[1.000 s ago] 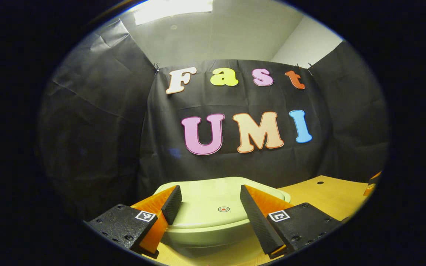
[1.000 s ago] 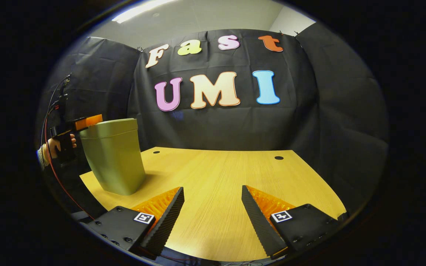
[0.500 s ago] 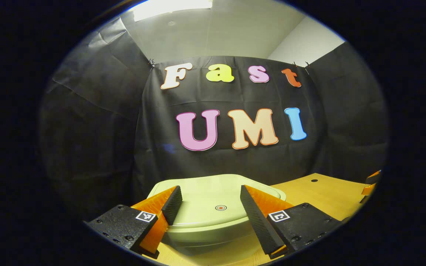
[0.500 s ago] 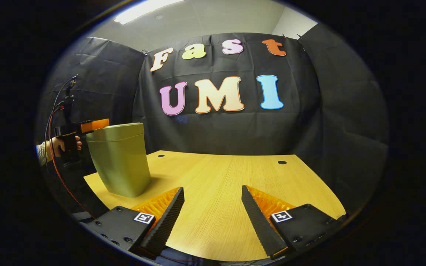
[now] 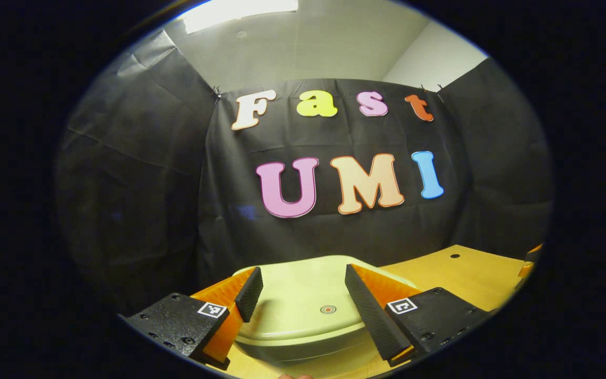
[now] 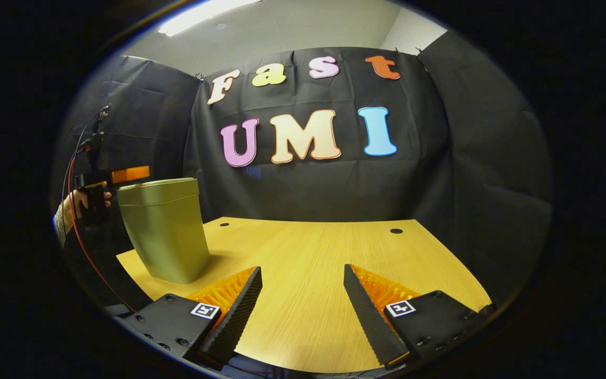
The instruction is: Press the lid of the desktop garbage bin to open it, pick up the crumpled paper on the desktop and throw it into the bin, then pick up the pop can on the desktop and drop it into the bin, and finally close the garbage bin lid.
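Observation:
A pale green garbage bin (image 6: 163,231) stands at the table's left end, its lid (image 5: 303,300) down and flat. A small round mark (image 5: 327,309) sits on the lid. My left gripper (image 5: 303,281) hovers just above the lid's near edge, open, with nothing between its fingers. In the right gripper view that same left gripper (image 6: 116,176), held by a hand (image 6: 74,202), sits level with the bin's top on its far left side. My right gripper (image 6: 303,276) is open over bare tabletop, well to the right of the bin.
The wooden table (image 6: 324,263) has two small round holes (image 6: 396,231) near its back edge. Black cloth walls close in the back and sides. A red cable (image 6: 79,237) hangs below the hand at the left.
My left gripper has pulled back and lifted a little, so the lid sits lower between its fingers. The right gripper's view drifted slightly; its fingers stay as wide apart as before.

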Action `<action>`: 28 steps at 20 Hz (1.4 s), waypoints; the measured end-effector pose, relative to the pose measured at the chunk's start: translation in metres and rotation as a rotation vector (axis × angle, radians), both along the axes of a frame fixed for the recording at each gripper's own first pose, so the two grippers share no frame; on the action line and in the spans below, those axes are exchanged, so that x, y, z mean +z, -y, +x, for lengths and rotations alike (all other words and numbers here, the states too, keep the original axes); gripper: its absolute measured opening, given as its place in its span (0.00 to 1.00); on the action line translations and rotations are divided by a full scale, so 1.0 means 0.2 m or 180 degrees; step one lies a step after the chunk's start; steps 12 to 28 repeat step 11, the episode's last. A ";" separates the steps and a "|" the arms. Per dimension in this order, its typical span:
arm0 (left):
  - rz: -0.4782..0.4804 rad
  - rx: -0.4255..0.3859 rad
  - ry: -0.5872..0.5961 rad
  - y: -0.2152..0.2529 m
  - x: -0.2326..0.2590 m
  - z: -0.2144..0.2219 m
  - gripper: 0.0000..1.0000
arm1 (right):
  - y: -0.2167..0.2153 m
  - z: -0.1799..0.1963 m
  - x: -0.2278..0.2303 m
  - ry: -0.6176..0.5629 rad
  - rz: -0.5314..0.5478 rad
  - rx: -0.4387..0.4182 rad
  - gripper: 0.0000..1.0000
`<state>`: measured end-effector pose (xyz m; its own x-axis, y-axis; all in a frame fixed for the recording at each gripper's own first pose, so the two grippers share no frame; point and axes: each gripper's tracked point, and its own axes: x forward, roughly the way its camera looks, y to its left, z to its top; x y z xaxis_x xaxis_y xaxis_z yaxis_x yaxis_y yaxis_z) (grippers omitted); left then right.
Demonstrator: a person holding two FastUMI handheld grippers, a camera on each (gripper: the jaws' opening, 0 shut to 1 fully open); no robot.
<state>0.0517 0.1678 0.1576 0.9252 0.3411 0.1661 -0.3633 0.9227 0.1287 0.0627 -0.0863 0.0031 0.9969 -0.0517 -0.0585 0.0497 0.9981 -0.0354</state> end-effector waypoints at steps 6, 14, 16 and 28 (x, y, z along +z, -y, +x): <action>0.0116 -0.0775 0.0219 0.53 0.05 0.06 0.95 | -0.01 0.04 -0.05 -0.0098 -0.0074 -0.0038 0.98; 0.0149 -0.1538 0.0154 0.99 -0.18 0.12 0.93 | -0.03 0.04 -0.05 -0.0116 -0.0107 -0.0041 0.98; 0.0149 -0.1538 0.0154 0.99 -0.18 0.12 0.93 | -0.03 0.04 -0.05 -0.0116 -0.0107 -0.0041 0.98; 0.0149 -0.1538 0.0154 0.99 -0.18 0.12 0.93 | -0.03 0.04 -0.05 -0.0116 -0.0107 -0.0041 0.98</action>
